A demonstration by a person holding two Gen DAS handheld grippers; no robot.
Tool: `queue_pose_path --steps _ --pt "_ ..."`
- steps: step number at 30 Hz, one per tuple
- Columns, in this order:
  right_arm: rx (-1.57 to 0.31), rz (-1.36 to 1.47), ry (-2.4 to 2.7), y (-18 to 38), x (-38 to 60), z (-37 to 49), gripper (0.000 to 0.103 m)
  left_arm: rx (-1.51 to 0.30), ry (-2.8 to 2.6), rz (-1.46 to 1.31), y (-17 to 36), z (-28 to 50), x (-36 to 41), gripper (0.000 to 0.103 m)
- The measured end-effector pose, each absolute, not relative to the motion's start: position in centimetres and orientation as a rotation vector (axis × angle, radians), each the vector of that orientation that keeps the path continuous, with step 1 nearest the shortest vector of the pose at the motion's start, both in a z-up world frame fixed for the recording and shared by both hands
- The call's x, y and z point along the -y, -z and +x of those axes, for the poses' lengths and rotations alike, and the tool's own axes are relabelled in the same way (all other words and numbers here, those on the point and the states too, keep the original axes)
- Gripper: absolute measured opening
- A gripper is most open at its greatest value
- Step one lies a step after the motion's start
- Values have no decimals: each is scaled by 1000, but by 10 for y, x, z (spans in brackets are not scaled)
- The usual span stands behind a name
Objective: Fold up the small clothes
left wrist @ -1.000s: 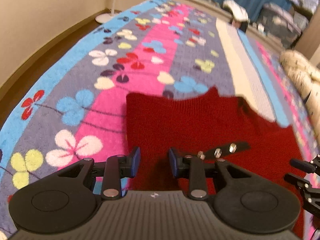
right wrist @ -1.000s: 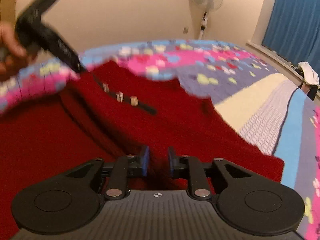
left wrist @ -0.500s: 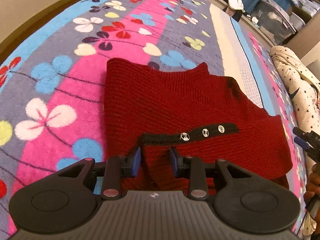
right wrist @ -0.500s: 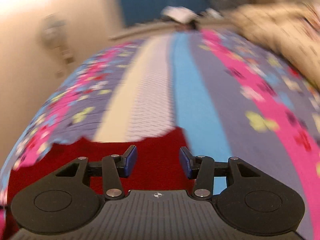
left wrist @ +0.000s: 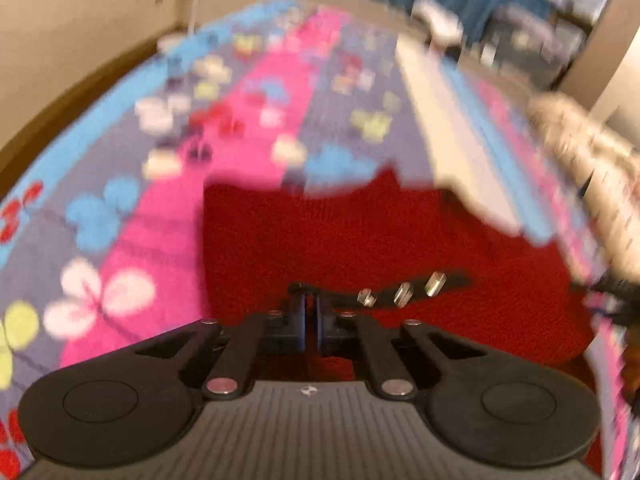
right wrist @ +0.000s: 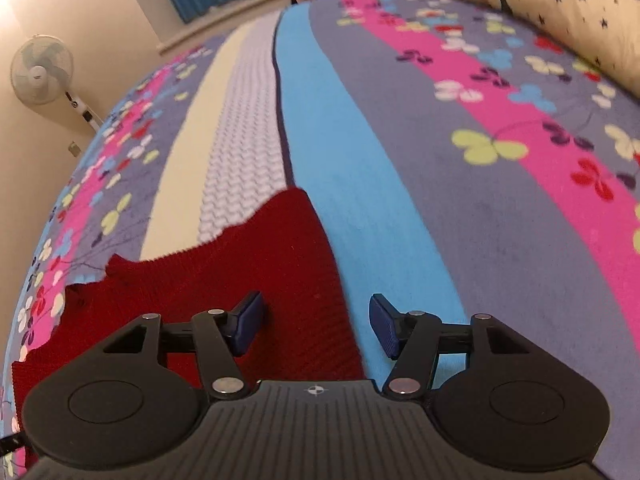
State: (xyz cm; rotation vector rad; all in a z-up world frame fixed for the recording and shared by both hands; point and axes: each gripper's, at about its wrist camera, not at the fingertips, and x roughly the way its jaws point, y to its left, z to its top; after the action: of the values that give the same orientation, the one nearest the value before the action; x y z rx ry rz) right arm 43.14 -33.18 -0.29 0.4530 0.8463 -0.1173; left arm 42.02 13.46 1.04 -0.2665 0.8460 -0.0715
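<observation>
A: What carries everything here?

B: A striped, flowered blanket (right wrist: 460,208) – pink, grey, blue and cream bands. The red knit garment (left wrist: 360,240) lies flat on it, its far corner reaching the blue stripe in the right wrist view. No box or basket close by; some bins by the far curtain are too smeared to read.

A: What is hard to make out?

B: The whole left wrist view is blurred. A star-print pillow (right wrist: 540,4) is cut off at the blanket's right edge, and a dark shape at the right border of the left view cannot be identified.

A: The tools?

B: The left gripper (left wrist: 310,312) is clamped on the end of the garment's black button strap (left wrist: 400,292), pads together. The right gripper (right wrist: 316,328) has its jaws spreading apart, straddling the garment's right edge without pressing it.

A: Any change?

B: Half a second ago the left pads stood apart around the strap end; the right ones were narrower.
</observation>
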Motion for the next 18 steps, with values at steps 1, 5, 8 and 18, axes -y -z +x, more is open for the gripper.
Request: queue_pose_path --steps 1,5,8,18 --pt "-846 452 115 3 331 431 61 -777 71 -276 -21 416 -136 4" --pt "-850 442 100 4 328 431 62 -631 32 -190 -37 408 -127 6" --pt "-884 437 91 10 327 433 64 -816 -11 -220 -14 422 -132 8" --pt "-813 497 120 8 336 430 17 -828 146 -229 -18 421 -110 14"
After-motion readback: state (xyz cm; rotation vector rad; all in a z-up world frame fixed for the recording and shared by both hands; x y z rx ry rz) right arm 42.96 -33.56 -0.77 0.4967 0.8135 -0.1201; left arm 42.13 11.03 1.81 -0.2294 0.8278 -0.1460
